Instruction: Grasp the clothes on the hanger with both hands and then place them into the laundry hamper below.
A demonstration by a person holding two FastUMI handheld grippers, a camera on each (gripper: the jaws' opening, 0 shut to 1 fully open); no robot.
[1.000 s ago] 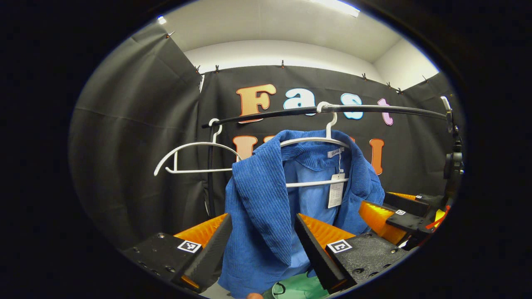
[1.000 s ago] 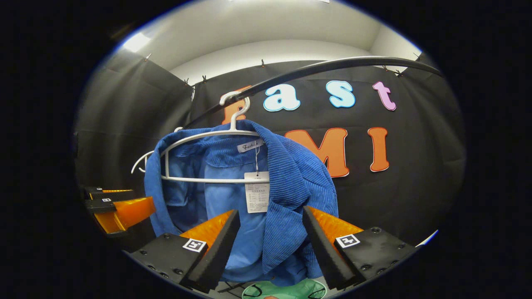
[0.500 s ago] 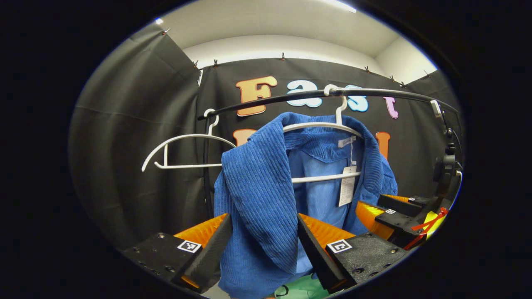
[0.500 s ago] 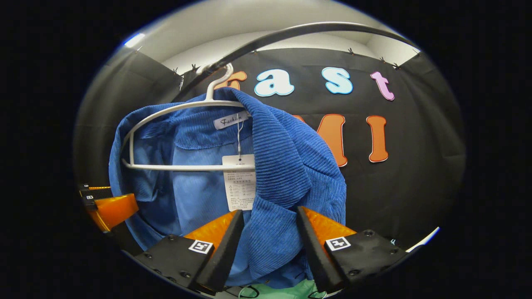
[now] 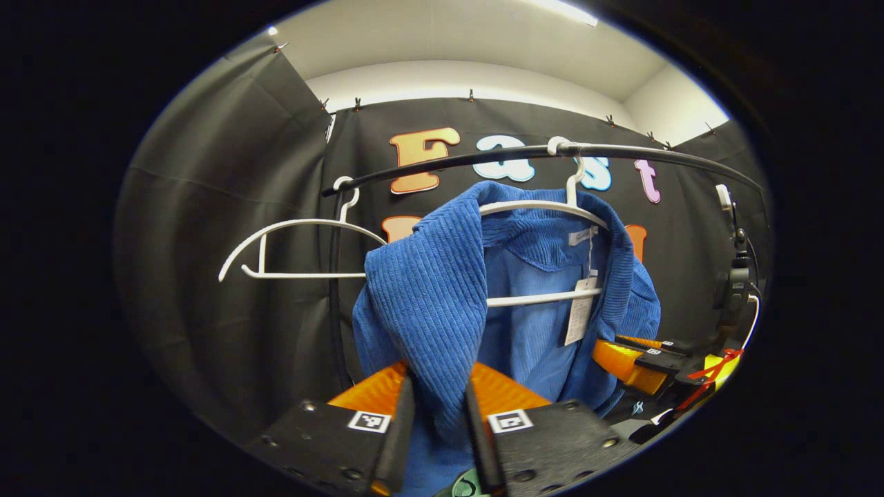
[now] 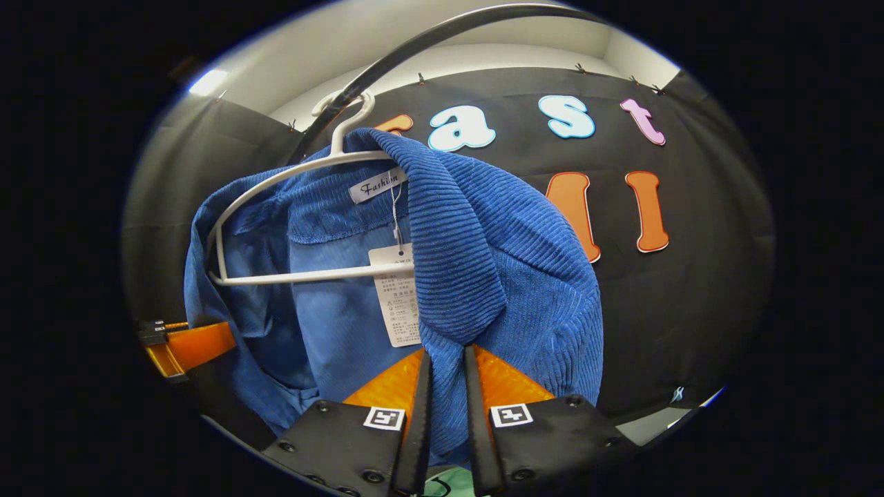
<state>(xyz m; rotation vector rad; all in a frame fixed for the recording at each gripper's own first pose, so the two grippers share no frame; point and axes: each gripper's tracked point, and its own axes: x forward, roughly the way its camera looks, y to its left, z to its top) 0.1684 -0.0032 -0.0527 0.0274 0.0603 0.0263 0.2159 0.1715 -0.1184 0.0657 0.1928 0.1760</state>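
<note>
A blue corduroy jacket (image 5: 428,304) (image 6: 497,262) hangs on a white hanger (image 5: 539,207) (image 6: 276,183) from a black rail (image 5: 621,148). A paper tag (image 6: 397,293) dangles from its collar. In the left gripper view my left gripper (image 5: 437,386) is shut on the jacket's front edge. In the right gripper view my right gripper (image 6: 447,359) is shut on the opposite front edge, below the lapel. The right gripper (image 5: 639,359) also shows at the far right of the left gripper view, and the left gripper (image 6: 186,345) at the far left of the right gripper view. A green hamper rim (image 6: 438,489) peeks below.
A second, bare white hanger (image 5: 290,241) hangs on the rail to the left of the jacket. A black upright post (image 5: 335,290) stands behind it. A stand with cables (image 5: 735,290) is at the right edge.
Both grippers have closed on the jacket's two front edges; half a second ago their fingers stood wide apart around the cloth. Both have also moved closer to the jacket.
</note>
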